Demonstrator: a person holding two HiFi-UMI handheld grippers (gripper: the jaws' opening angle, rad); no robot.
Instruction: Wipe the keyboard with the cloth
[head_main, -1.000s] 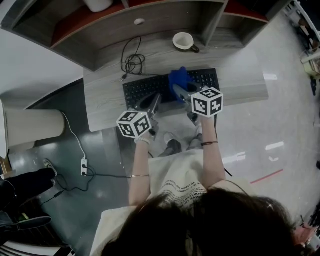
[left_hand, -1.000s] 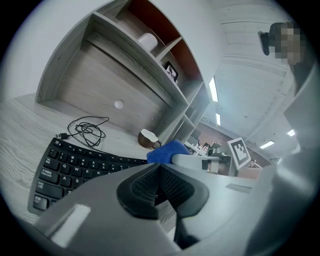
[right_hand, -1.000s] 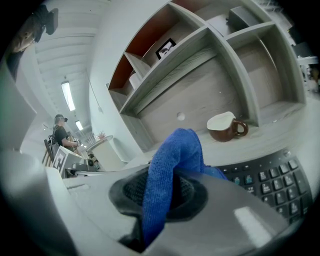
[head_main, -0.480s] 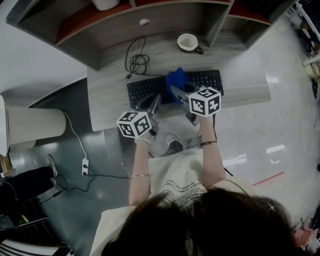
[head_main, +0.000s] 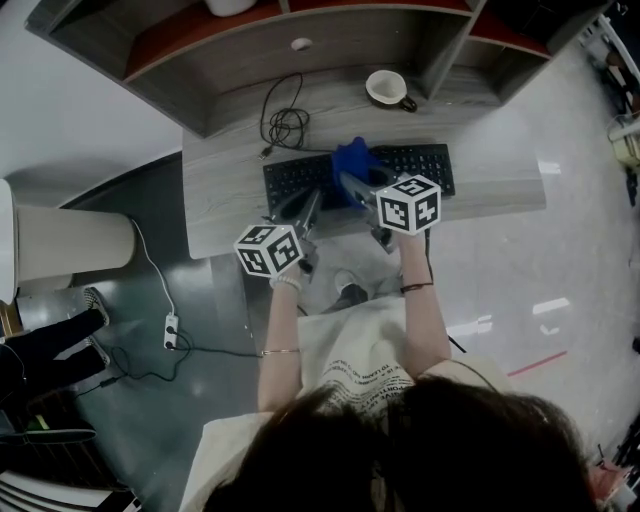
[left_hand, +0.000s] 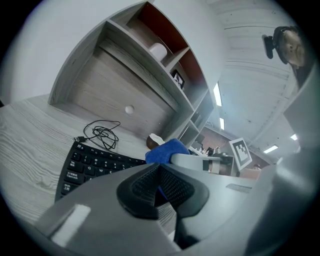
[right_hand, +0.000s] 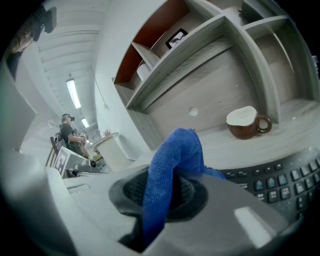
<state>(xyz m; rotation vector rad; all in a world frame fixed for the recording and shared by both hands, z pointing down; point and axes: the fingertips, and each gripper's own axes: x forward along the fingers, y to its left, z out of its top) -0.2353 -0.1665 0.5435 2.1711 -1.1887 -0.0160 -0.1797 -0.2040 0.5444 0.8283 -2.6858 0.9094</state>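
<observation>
Right gripper view: the cloth (right_hand: 175, 150) is pinched in the right hand-held gripper (right_hand: 162, 195). The jaws are clamped on a fold, with a blue wad standing up past the tips and a tail hanging below. It is judged to be held this way so that fabric, not bare jaw, is presented to the keyboard (right_hand: 280, 180). The keyboard is seen just beneath and to the right of the wad. Actual contact can't be settled from this view. In the head view the cloth is placed over the middle of the keyboard, with the hand-held gripper angled down into it from the near edge. A wiping pass is judged to be in hand.

Left hand-held gripper (left_hand: 159, 186): the jaws are pressed together at the tips and nothing is pinched. The blue seen through the small gap is the cloth further off. This gripper is held low by the near left part of the keyboard, probably to steady it or to be kept out of the wiping path. Touch can't be confirmed.

Outward: the keyboard is laid along the front of the desk (head_main: 215, 205). A coiled cable (head_main: 283, 125) is left behind it. A brown mug (head_main: 385, 88) is set further back right, under the shelf unit (head_main: 250, 50). Both are well apart from the cloth, so a snag is only expected if a sweep is carried too far back.
</observation>
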